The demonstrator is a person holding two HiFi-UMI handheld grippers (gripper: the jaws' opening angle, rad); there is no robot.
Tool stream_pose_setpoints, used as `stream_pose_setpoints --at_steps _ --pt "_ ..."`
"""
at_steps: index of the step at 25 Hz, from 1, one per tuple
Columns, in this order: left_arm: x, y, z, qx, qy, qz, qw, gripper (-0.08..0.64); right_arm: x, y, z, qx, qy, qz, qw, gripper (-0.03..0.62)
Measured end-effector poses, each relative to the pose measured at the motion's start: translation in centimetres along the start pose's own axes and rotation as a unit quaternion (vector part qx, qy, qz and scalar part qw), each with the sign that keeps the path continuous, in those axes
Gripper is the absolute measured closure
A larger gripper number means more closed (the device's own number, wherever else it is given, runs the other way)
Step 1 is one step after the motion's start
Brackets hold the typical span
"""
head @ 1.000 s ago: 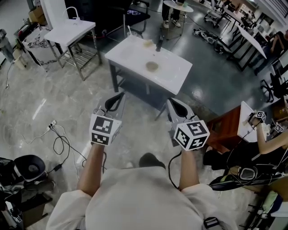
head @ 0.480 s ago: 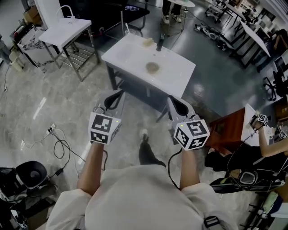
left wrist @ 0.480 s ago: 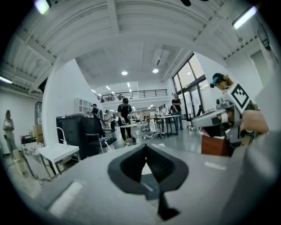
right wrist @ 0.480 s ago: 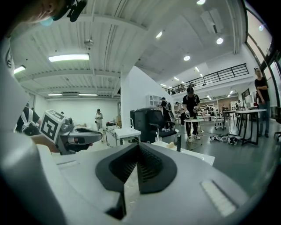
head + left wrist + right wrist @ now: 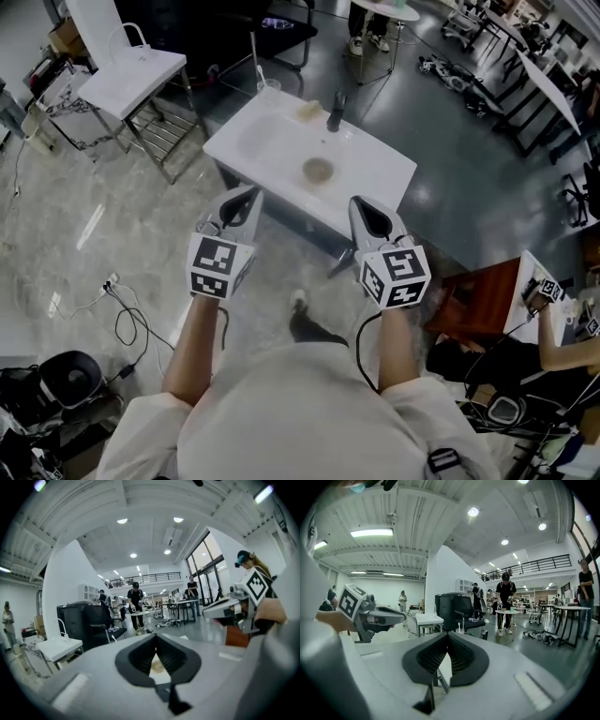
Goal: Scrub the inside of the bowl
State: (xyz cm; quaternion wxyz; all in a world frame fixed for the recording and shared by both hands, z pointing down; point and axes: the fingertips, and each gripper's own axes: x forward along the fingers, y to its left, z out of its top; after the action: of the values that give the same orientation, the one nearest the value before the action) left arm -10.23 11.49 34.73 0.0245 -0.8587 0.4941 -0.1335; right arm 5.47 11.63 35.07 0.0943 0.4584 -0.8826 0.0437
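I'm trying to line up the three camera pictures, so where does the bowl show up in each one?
Head view: the bowl sits on the white table, upper centre.
Left gripper view: low centre, a small tan patch in the narrow dark-edged opening.
Right gripper view: not visible.
Shared landmark: the white sink stand, upper left in the head view, left, and centre-left.

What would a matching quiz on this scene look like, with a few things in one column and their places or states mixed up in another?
Things:
1. bowl
2. dark upright object
3. left gripper
4. cable

Places or states:
A. lying on the floor
B. jaws shut, empty, held in the air
C. near the middle of the white table
D. at the table's far edge

Pairs: 1-C, 2-D, 3-B, 4-A.
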Motion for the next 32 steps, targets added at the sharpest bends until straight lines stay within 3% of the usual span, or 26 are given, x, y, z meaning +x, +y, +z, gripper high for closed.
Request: stream_pose_setpoints --at_steps 8,22,32 --pt "8.0 3.2 0.5 -0.002 0.027 0.006 0.9996 0.558 6.7 -6.4 0.1 -0.015 0.042 -0.016 0.999 0.588" --pt "18.4 7.2 2.0 0.002 0.034 0.017 0.9993 0.558 15.5 -12.1 -1.3 0.006 0.071 0.027 0.997 0.586" --pt "25.3 9.1 0.6 0.020 0.058 -0.020 0.9979 0.558 19.4 -14.9 -4.1 0.026 0.104 0.017 0.994 0.586"
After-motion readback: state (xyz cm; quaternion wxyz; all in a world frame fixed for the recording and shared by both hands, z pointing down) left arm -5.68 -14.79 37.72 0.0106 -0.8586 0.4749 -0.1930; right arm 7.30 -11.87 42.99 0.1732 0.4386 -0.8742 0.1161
